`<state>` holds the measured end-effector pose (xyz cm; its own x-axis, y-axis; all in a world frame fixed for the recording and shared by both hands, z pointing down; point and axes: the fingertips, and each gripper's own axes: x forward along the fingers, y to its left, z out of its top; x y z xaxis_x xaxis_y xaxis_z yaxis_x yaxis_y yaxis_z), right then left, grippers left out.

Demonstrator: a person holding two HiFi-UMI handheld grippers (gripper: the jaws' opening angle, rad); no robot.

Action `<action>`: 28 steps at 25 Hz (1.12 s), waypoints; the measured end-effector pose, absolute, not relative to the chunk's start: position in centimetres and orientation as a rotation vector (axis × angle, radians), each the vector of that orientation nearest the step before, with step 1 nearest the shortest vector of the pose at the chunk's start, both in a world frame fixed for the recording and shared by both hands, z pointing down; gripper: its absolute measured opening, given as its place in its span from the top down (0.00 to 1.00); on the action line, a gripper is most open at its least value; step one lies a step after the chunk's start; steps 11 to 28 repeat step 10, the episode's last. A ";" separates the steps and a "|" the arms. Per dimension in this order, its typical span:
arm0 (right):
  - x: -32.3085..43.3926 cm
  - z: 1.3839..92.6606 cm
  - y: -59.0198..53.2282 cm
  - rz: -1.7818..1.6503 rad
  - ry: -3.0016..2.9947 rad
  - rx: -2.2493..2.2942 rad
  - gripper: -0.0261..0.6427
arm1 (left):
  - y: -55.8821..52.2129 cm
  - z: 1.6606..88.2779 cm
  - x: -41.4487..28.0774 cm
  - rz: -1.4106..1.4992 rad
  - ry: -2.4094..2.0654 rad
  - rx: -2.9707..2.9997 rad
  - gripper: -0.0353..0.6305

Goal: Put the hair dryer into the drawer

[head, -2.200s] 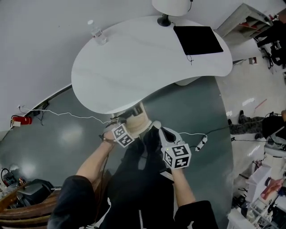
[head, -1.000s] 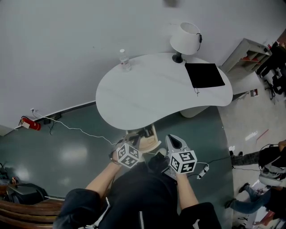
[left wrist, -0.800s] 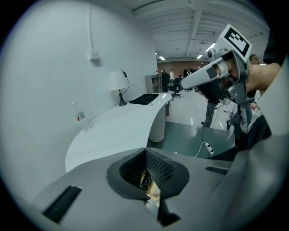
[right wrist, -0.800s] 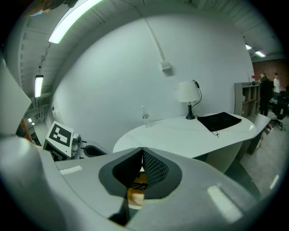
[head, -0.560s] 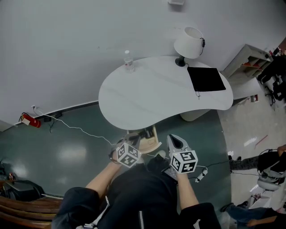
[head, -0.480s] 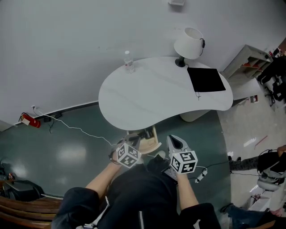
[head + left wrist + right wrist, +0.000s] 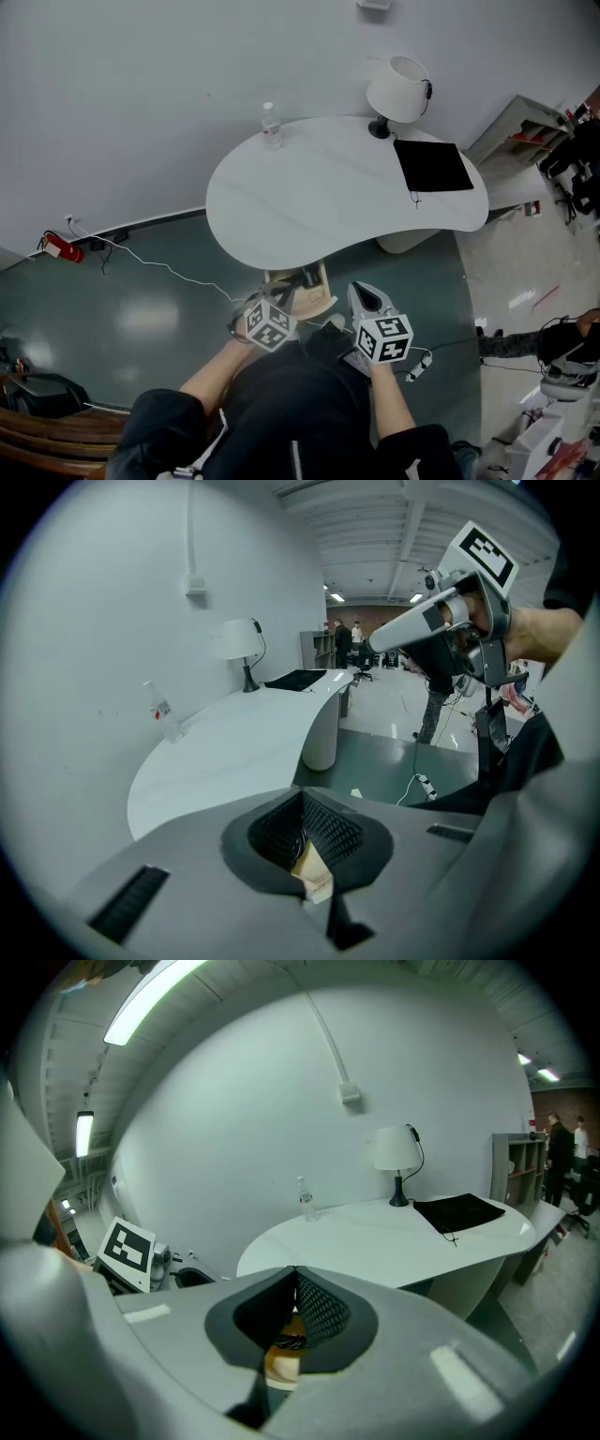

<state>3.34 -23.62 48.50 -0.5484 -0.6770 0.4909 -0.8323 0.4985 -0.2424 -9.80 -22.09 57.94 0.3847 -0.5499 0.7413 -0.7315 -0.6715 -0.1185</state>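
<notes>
A light wooden drawer sticks out from under the near edge of the white curved table. Something dark lies in it at the back; I cannot tell whether it is the hair dryer. My left gripper hangs just over the drawer's left side, shut, with nothing between its pads. My right gripper is level with it to the right, also shut and empty. In the left gripper view the closed jaws leave a slit that shows the wood. The right gripper view shows the same wood below its closed jaws.
On the table stand a water bottle, a white lamp and a black mat. A power strip and a white cable lie on the green floor. A red extinguisher sits by the wall.
Since the oldest frame the head view has tilted up to show more wall. Both grippers have stayed beside the drawer, shut, over the last second.
</notes>
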 end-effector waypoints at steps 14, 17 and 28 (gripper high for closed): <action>3.6 48.3 -23.7 0.646 -2.412 1.275 0.96 | -21.8 58.4 -9.6 1.162 -1.121 2.413 0.93; 3.6 48.3 -23.7 0.646 -2.412 1.275 0.96 | -21.8 58.4 -9.6 1.162 -1.121 2.413 0.93; 3.6 48.3 -23.7 0.646 -2.412 1.275 0.96 | -21.8 58.4 -9.6 1.162 -1.121 2.413 0.93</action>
